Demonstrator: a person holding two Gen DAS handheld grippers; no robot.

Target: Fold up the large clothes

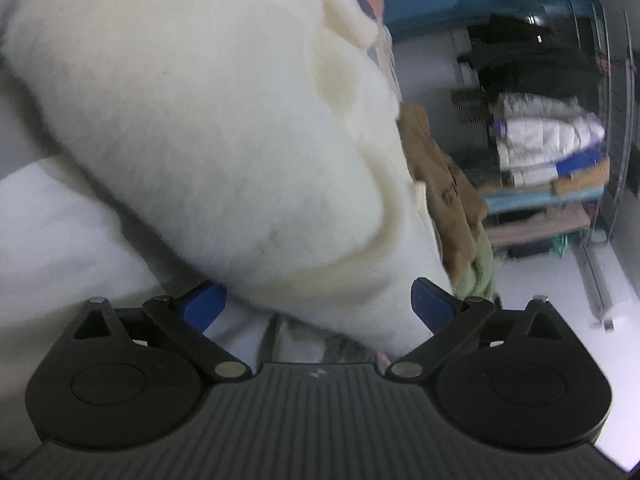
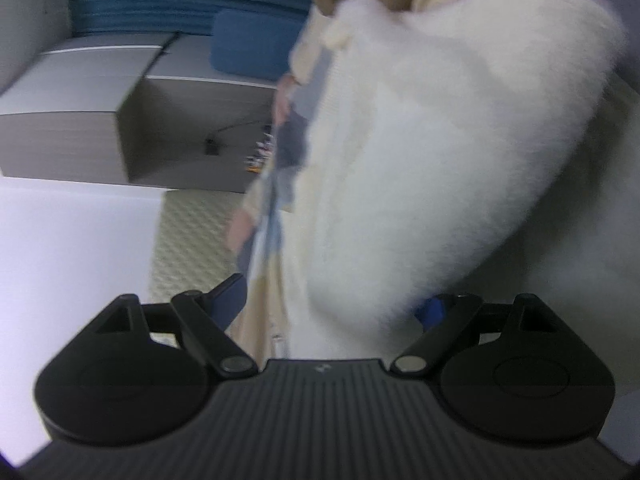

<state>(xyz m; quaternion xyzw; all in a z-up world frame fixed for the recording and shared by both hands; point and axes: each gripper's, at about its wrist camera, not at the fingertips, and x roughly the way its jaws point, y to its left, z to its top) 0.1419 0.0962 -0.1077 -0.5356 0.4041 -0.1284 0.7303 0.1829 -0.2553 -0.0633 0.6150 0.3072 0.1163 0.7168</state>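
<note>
The left gripper [image 1: 316,304] stands with its jaws spread wide, blue fingertips [image 1: 206,304] at the lower centre of the left wrist view; the fluffy white garment [image 1: 208,128] sags down between them, and no pad can be seen pressing on it. The garment fills the upper left and centre of that view, lying over a white surface [image 1: 52,240] at the lower left. A tan garment [image 1: 444,184] and a pale green cloth [image 1: 482,276] sit just beside its right edge. At the upper right, a rack [image 1: 616,92] holds a stack of folded textiles [image 1: 548,148], with dark clothing above. The right gripper [image 2: 332,306] is likewise spread open, its right fingertip largely hidden behind the white garment [image 2: 432,168], which occupies the centre and right of the right wrist view. A patterned cloth of blue and pink patches [image 2: 276,184] hangs along its left edge. A grey cabinet [image 2: 120,120] stands at the upper left, a blue cushion [image 2: 252,44] behind it. Both views are blurred.
</note>
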